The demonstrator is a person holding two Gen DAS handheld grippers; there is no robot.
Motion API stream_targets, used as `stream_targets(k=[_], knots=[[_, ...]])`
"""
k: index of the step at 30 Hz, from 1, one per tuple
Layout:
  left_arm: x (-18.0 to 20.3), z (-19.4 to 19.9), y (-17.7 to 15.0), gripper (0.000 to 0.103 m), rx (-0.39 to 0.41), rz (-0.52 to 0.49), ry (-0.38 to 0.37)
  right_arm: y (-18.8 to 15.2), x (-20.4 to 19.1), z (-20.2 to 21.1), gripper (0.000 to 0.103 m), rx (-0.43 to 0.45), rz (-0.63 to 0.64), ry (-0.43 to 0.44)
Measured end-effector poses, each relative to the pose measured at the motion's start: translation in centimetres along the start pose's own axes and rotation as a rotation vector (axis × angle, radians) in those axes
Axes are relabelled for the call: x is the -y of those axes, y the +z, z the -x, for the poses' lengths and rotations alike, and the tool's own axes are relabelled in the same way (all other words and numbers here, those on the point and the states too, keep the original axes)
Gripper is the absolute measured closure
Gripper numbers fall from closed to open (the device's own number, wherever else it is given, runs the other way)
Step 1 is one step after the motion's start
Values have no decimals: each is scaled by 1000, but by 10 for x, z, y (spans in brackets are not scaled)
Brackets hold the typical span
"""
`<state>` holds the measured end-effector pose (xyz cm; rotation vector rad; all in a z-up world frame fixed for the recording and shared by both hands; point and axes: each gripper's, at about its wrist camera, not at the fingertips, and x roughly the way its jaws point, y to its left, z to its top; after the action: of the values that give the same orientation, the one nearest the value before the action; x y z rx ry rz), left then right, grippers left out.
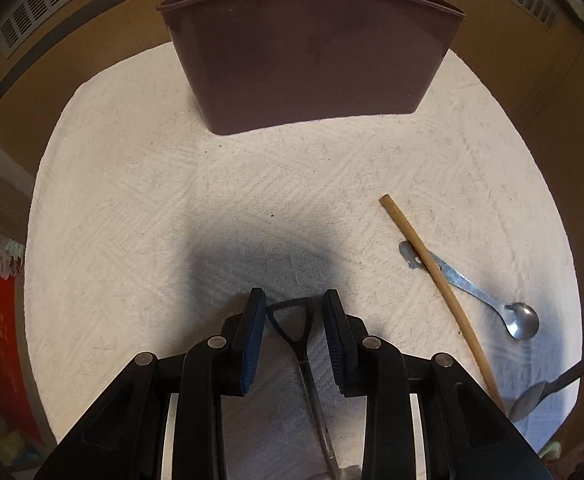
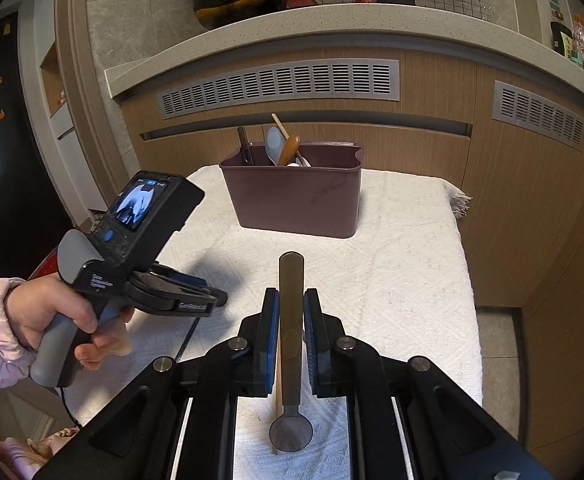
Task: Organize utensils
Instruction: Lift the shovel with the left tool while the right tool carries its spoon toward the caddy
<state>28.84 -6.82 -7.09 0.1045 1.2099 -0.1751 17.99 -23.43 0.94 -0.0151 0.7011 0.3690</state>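
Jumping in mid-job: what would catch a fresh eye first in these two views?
The right gripper is shut on a dark spoon, handle pointing at the maroon utensil bin at the towel's far end. The left gripper straddles a black-handled utensil on the towel.

Both wrist views face the bin (image 1: 307, 56) (image 2: 295, 200) — left nearer, steeper.

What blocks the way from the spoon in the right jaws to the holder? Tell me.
Nothing visible. The right gripper is shut on the dark spoon, and only bare white towel lies between it and the maroon utensil holder. The left gripper hangs off to the side.
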Motion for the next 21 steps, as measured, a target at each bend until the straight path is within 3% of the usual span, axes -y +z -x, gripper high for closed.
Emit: stream_targets(k=[2, 5, 8, 12, 16, 21], knots=[[2, 4, -9, 79, 67, -15, 2, 0, -1, 0, 92, 3, 3, 1], [2, 21, -38, 79, 228, -26, -15, -1, 0, 2, 92, 13, 8, -3], [-5, 50, -66, 79, 383, 8, -79, -2, 1, 3, 92, 18, 9, -3], [-14, 95, -91, 79, 572, 26, -97, -1, 0, 4, 92, 24, 3, 9], [-19, 118, -93, 79, 658, -7, -69, 0, -2, 5, 92, 31, 7, 22], [-17, 128, -92, 79, 697, -20, -82, 5, -4, 6, 92, 39, 17, 19]])
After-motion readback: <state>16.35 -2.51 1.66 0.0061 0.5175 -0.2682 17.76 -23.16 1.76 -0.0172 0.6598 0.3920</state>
